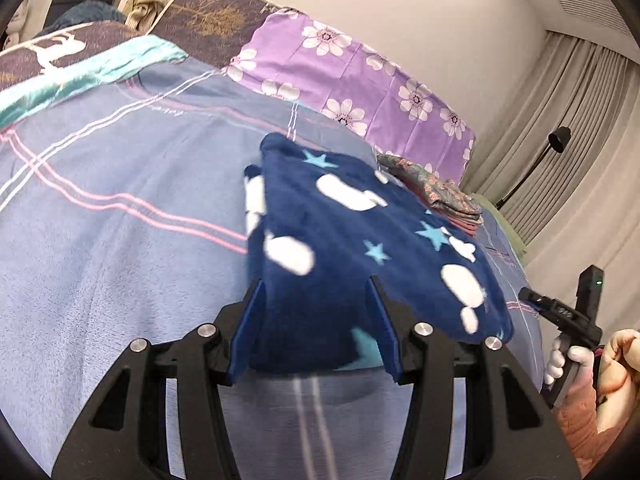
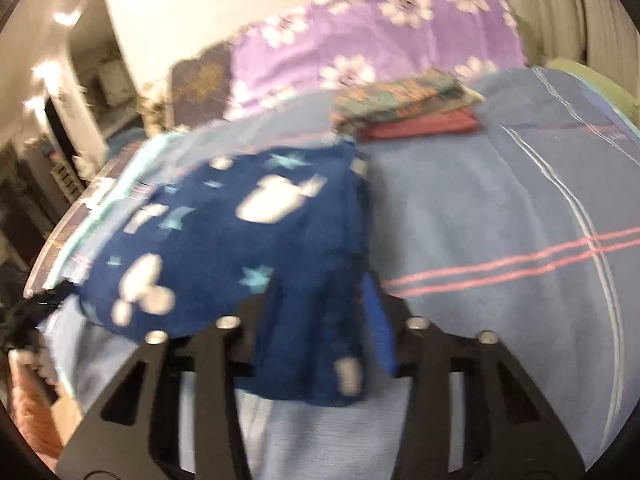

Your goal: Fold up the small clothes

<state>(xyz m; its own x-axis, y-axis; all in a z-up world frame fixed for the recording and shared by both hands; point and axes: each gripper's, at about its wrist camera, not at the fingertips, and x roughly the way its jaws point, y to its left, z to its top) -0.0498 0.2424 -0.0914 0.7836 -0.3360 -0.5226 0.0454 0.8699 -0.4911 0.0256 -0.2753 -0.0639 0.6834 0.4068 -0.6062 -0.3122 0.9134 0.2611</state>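
A small navy fleece garment (image 1: 352,248) with white shapes and light blue stars lies on the blue bedspread (image 1: 120,240). My left gripper (image 1: 316,300) has its jaws on either side of the garment's near edge, with cloth filling the gap. In the right wrist view, which is blurred, the same garment (image 2: 248,232) fills the gap of my right gripper (image 2: 320,292), its near corner hanging between the fingers. The right gripper also shows at the right edge of the left wrist view (image 1: 560,312), held by a hand.
A stack of folded clothes (image 2: 408,108), patterned on top and red below, sits beyond the garment; it also shows in the left wrist view (image 1: 440,196). A purple flowered pillow (image 1: 352,76) and a dark patterned pillow (image 1: 208,16) lie at the bed's head. Curtains (image 1: 580,120) hang at right.
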